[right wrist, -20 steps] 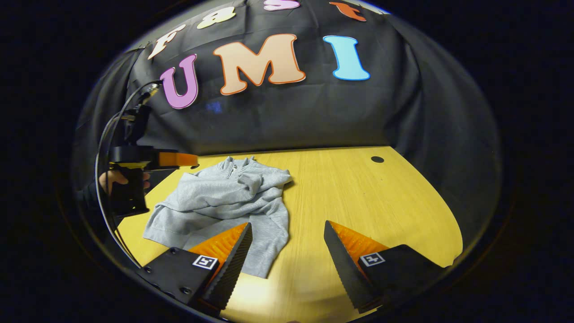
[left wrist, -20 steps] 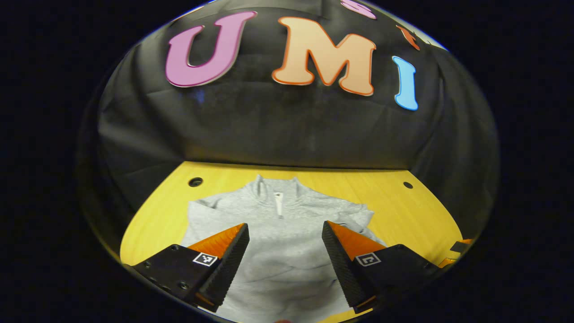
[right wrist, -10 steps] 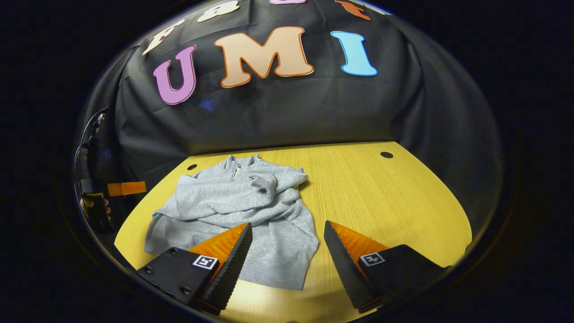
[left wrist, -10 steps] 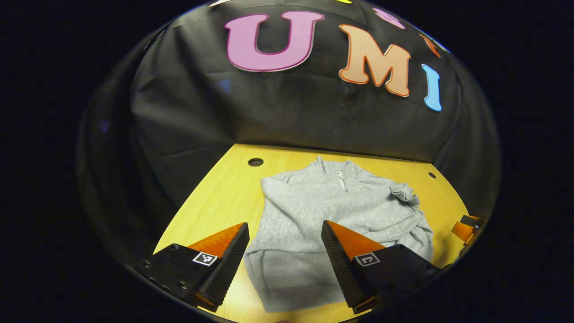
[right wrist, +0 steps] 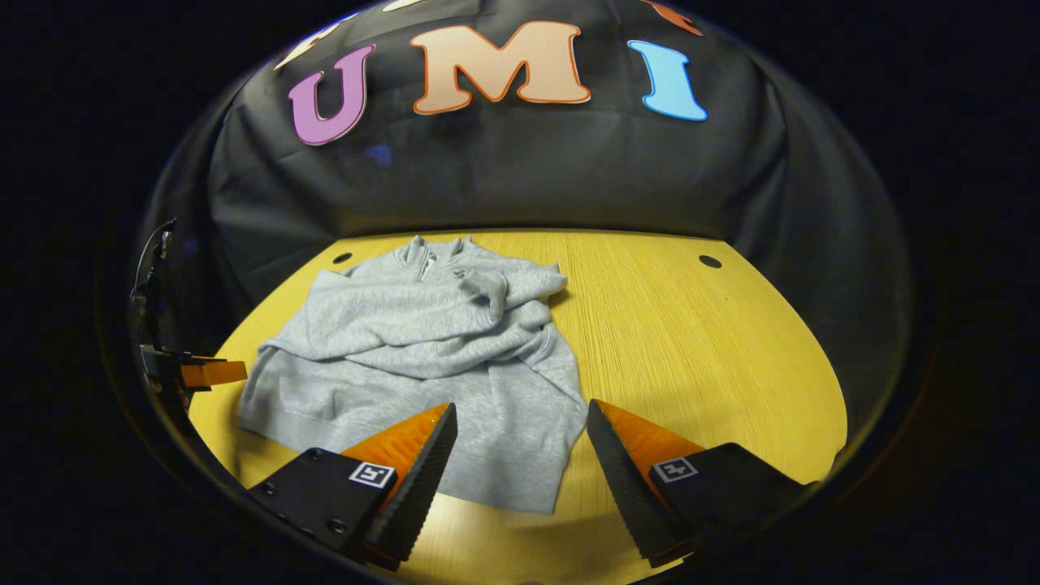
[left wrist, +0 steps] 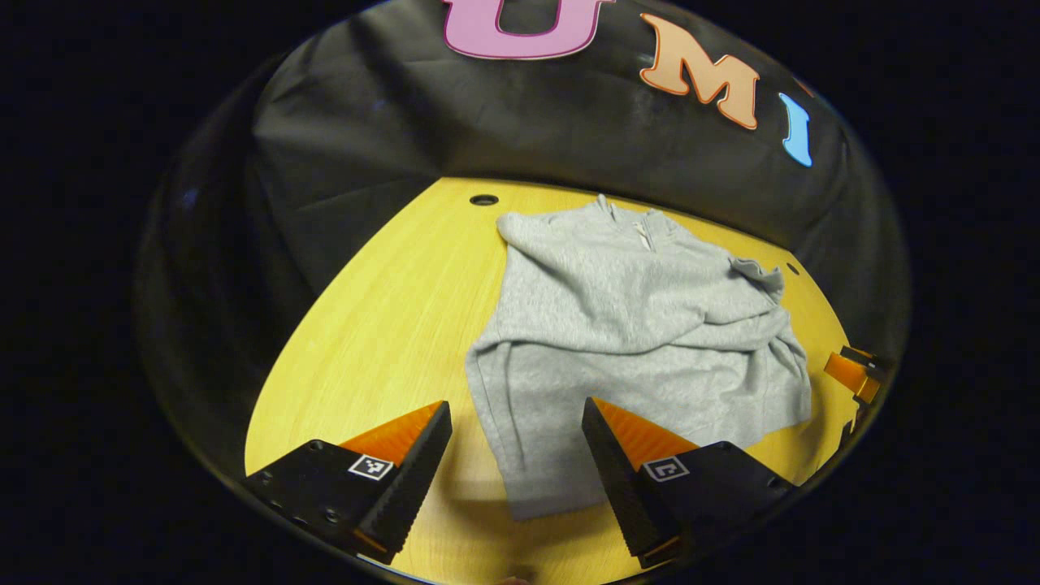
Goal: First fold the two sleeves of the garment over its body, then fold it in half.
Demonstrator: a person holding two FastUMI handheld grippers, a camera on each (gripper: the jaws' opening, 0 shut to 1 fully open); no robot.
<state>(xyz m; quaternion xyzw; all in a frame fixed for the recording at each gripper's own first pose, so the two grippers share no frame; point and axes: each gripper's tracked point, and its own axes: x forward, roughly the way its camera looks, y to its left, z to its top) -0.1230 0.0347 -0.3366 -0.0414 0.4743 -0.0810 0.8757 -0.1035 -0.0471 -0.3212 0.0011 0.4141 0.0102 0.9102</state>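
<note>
Both tools (left wrist: pixel 516 455) (right wrist: pixel 520 455) hover agape above the sweatshirt (left wrist: pixel 634 325).

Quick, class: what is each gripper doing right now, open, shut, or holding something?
Left gripper: open, holding nothing, above the sweatshirt's hem corner.
Right gripper: open, holding nothing, above the hem's other corner.

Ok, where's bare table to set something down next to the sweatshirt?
The table is bare from the sweatshirt across to the far hole, and the strip on the sweatshirt's other side is free too. The sweatshirt covers the middle.
</note>
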